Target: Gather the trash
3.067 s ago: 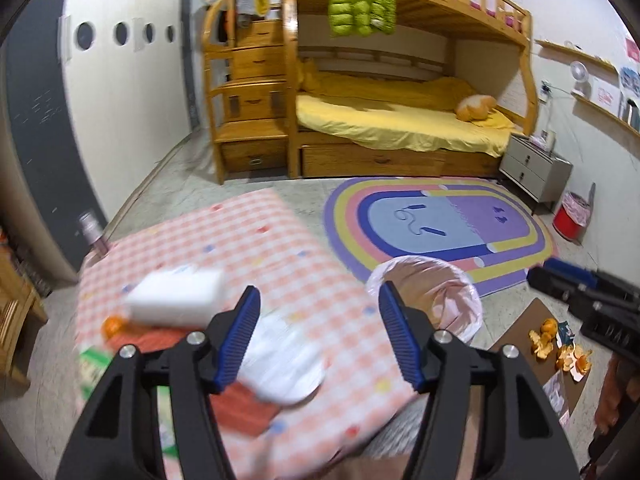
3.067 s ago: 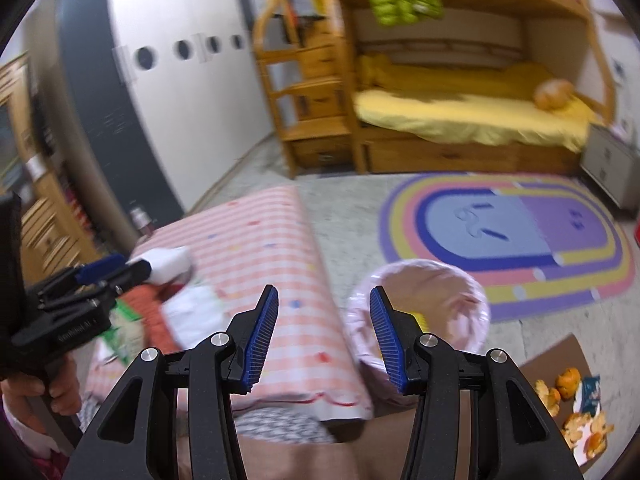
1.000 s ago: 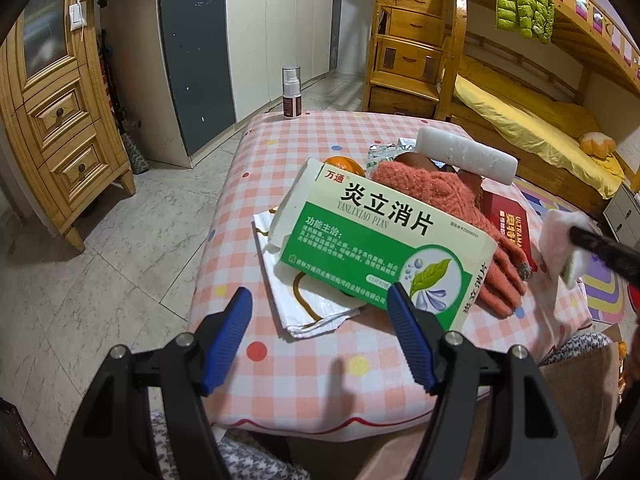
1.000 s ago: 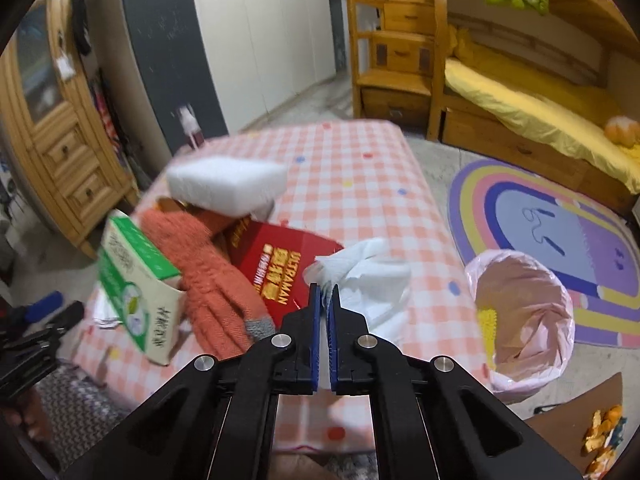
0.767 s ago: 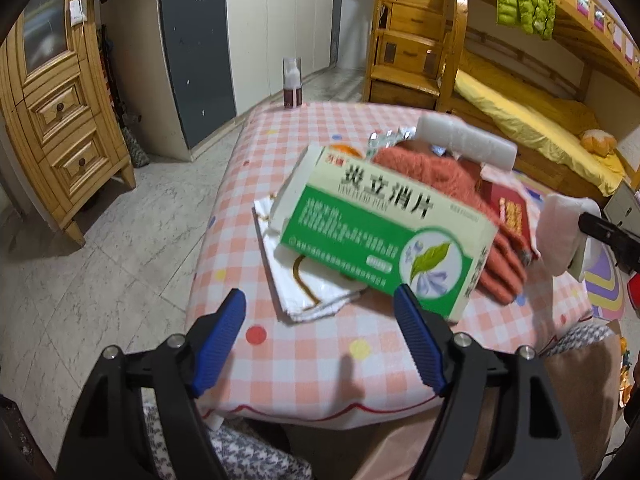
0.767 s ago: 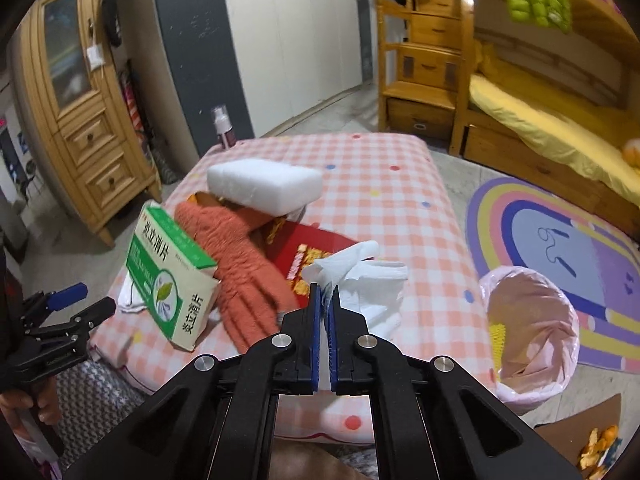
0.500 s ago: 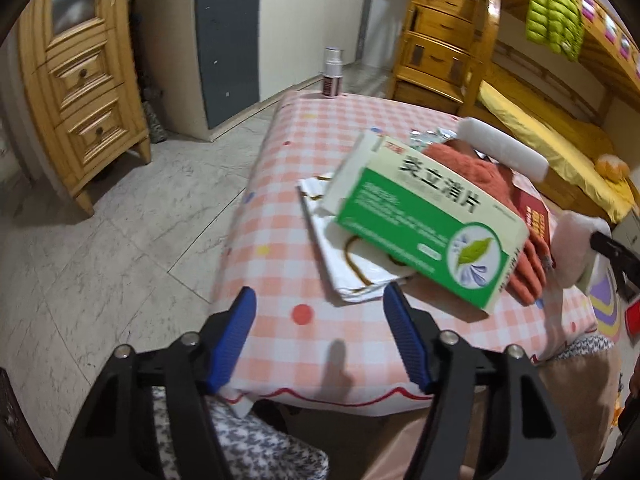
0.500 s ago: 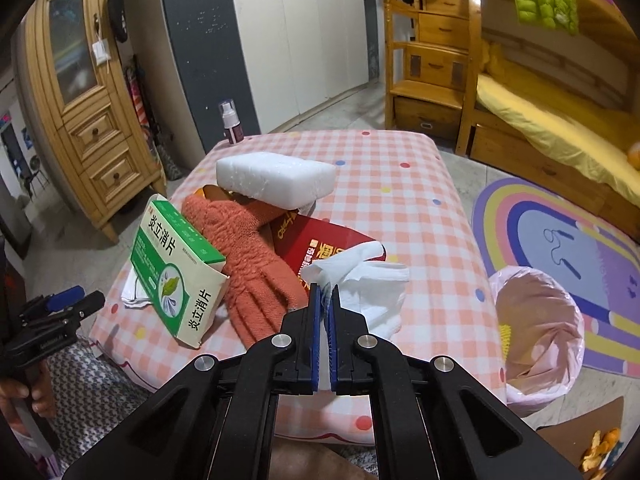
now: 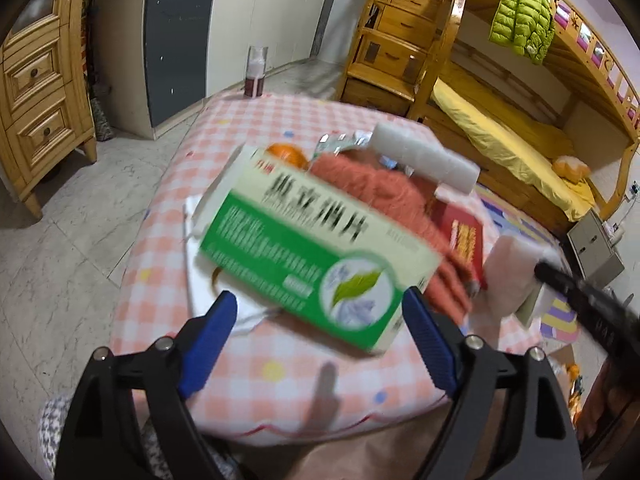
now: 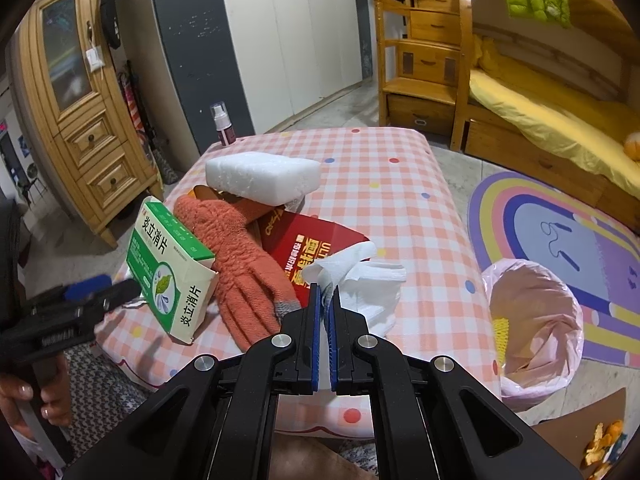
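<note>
Your right gripper (image 10: pixel 325 300) pinches the white tissue (image 10: pixel 360 276) tight between its jaws, over the checked table (image 10: pixel 400 184) beside the red box (image 10: pixel 312 244). Your left gripper (image 9: pixel 320 316) has its jaws opening wide, nothing clamped, the green-and-white carton (image 9: pixel 308 256) lying just ahead. The pink-lined bin (image 10: pixel 536 320) stands on the floor, right of the table.

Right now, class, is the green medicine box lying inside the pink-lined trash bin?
No. The green medicine box sits on the checked table beside the orange glove; the trash bin stands on the floor.
</note>
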The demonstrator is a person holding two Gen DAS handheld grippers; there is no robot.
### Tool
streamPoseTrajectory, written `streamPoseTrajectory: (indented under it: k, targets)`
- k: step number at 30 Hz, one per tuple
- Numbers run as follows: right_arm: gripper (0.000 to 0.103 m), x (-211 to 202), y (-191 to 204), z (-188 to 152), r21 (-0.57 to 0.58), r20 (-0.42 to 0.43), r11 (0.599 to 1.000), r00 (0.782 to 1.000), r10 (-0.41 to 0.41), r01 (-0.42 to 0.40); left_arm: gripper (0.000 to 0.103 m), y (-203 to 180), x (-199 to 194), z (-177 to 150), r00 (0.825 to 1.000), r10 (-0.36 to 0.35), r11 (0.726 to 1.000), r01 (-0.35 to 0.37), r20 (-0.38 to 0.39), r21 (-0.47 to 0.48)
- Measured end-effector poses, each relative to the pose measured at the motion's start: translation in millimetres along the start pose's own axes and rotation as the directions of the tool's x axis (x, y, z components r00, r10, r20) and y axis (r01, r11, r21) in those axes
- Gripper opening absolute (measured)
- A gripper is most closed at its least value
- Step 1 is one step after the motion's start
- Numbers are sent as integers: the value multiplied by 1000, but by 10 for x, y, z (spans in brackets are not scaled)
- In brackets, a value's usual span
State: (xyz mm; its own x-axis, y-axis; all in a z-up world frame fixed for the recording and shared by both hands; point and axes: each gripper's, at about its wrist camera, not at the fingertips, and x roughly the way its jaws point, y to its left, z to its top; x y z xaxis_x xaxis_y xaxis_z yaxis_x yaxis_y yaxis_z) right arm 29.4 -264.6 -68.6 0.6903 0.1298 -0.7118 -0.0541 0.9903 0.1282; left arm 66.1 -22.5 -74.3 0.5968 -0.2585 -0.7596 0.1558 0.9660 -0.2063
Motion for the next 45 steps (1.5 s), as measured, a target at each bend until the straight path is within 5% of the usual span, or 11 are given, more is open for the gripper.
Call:
streamPoseTrajectory:
  k: [8, 16, 19, 26, 39, 45]
  targets:
    - [3, -10, -44, 3, 9, 1, 1000, 1000, 2, -2, 83, -379, 351, 283, 993, 116, 991, -113, -34, 65]
    - [3, -20, -79, -25, 14, 1, 1000, 1000, 12, -12, 83, -253, 349, 66, 980, 137, 989, -126, -146, 80]
    - [3, -23, -56, -37, 11, 0, 1000, 1000, 18, -18, 83, -10, 268, -45, 983, 62, 998, -67, -172, -21]
    - [3, -21, -21, -49, 4, -4, 1000, 1000, 24, -24, 80, 41, 298, -177, 988, -69, 996, 61, -136, -63]
    - [3, 9, 1, -70, -16, -15, 999, 999, 41, -41, 80, 102, 536, -73, 983, -172, 977, 162, -63, -141]
    - [4, 14, 9, -67, -25, -17, 999, 999, 40, -41, 76, 215, 570, 33, 968, -251, 946, 240, -24, -216]
